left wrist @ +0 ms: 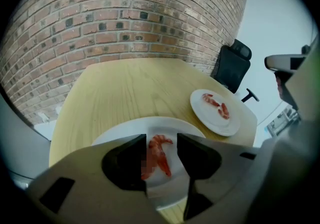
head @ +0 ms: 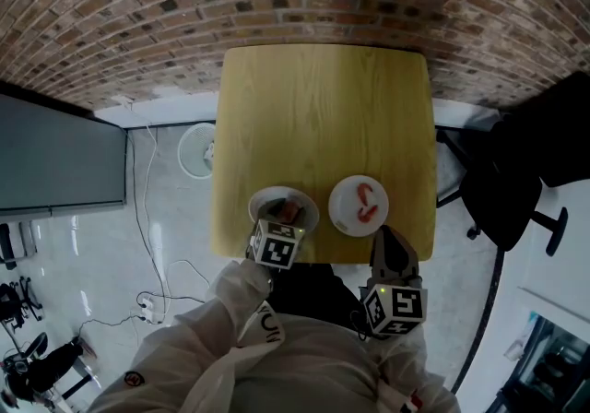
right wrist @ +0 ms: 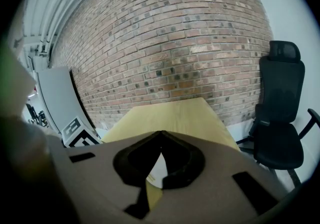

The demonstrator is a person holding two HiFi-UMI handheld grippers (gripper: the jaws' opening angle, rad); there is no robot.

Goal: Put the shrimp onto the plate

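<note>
Left gripper: hovering, jaws apart either side of a shrimp on the near-left plate.
Right gripper: hanging near right, jaws together, empty.

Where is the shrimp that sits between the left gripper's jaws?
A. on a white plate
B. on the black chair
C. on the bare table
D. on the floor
A: in the left gripper view the shrimp lies on the near white plate, between the open jaws of the left gripper.
</note>
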